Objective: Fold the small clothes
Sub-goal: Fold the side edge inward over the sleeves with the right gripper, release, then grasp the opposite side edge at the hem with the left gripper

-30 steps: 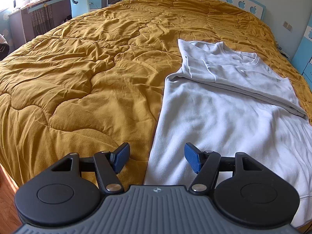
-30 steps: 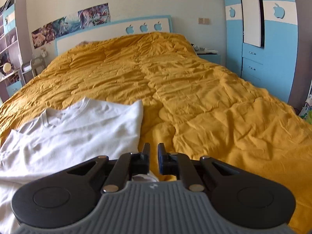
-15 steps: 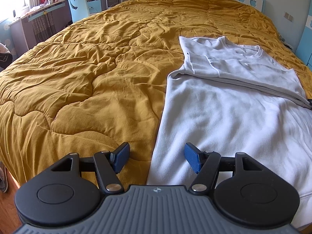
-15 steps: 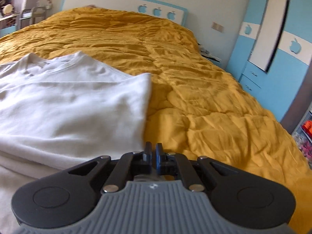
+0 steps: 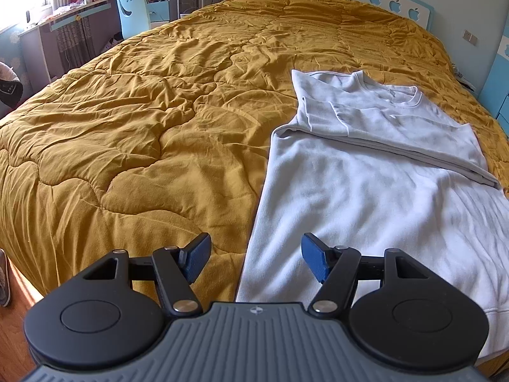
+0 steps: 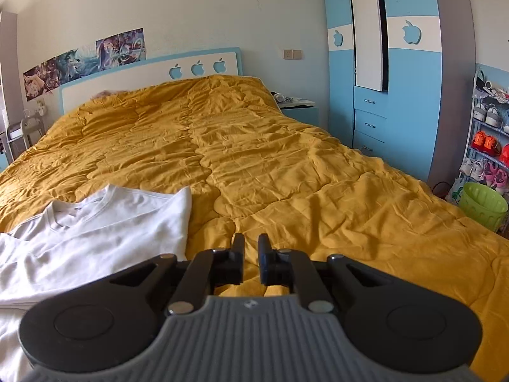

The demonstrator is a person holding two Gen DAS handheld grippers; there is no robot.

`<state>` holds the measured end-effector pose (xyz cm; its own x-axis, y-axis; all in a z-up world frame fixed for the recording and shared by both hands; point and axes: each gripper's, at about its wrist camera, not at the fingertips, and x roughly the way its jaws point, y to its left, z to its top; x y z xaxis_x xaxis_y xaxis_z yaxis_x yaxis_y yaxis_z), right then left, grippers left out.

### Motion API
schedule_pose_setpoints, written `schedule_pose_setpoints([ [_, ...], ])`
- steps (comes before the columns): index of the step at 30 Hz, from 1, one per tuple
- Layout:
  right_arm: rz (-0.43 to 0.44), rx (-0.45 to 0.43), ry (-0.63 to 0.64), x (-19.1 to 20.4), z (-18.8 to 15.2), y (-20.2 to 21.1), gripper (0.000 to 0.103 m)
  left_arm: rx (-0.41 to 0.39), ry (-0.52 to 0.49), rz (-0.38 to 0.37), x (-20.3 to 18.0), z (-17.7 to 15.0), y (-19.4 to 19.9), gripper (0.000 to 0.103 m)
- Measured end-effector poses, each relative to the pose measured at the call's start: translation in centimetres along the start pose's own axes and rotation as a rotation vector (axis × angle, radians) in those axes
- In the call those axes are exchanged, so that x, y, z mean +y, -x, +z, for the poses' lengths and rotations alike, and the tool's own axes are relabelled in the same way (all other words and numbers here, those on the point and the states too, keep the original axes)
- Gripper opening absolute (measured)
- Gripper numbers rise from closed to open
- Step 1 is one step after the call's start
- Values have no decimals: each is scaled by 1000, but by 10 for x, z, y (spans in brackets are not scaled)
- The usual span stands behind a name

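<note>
I have the left gripper (image 5: 256, 261) hovering over the near edge of the bed, its blue-padded fingers (image 5: 197, 256) spread wide apart with nothing between them. The white shirt (image 5: 366, 197) lies flat on the mustard quilt (image 5: 143, 127), ahead of the fingers and to their right; its left side edge runs up between the two pads, so the right pad sits over white cloth and the left pad over bare quilt. Farther ahead, the collar end of the shirt shows a folded layer lying across the body, with the neckline beyond it. From the right gripper (image 6: 251, 256) I see its dark fingers (image 6: 238, 254) drawn close, with only a narrow gap between them and nothing held in it; quilt shows through the gap. In that view the white shirt (image 6: 95, 238) lies to the left of the fingers, its folded edge ending just short of them, and open quilt (image 6: 318, 191) stretches ahead and to the right. Past the bed, the blue wardrobe (image 6: 397, 95) stands far right of the fingers, with a green basket (image 6: 482, 207) on the floor beside a shoe rack (image 6: 490, 133).
</note>
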<state>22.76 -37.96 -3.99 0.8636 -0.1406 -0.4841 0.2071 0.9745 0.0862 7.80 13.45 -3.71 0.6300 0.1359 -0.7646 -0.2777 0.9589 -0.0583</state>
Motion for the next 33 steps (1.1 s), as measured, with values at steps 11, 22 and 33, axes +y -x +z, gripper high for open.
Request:
schedule_pose_setpoints([
  [11,195,273,112,-8,-30,113,54,58,-5,-16,20,-22,32,77],
  [22,204,601,-99,-51,-98,157,62,130,125,-283,83,-49,47,69],
  [33,300,645,-222,-52,-106,153,45,168,132,-370,64,-52,22,45],
])
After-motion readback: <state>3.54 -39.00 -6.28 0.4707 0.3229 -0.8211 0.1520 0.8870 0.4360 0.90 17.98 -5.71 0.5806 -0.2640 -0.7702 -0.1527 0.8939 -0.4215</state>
